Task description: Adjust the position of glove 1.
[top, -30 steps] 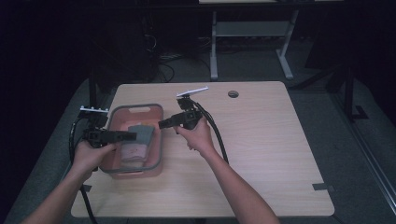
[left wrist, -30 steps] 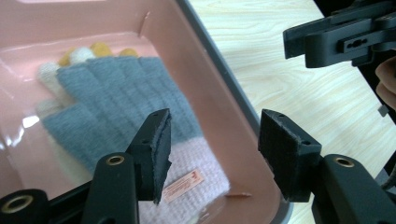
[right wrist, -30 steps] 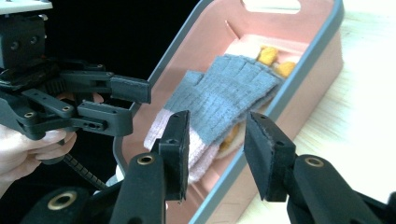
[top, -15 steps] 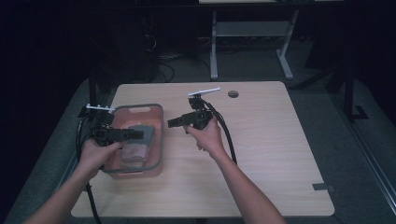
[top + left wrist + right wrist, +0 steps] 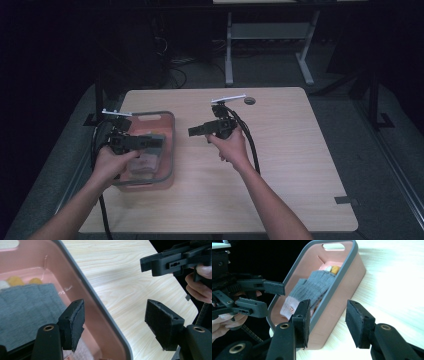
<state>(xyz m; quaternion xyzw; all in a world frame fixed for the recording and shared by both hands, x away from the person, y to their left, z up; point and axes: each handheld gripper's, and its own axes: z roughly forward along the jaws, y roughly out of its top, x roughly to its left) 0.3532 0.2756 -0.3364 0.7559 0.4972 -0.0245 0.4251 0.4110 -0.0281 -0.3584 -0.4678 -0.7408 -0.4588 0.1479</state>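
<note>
Left gripper (image 5: 115, 326) spread, jaws straddling bin (image 5: 100, 302) rim. Right gripper (image 5: 325, 320) spread, empty, beside bin, facing it. Grey glove (image 5: 312, 287) inside bin.

no readable text, labels, brands, numbers or signs on any surface

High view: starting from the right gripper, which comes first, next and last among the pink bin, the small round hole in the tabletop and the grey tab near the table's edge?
From the right gripper:
1. Pink plastic bin, to its left.
2. Small round hole, behind, toward the table's far edge.
3. Grey tab, at the near right corner.
</note>
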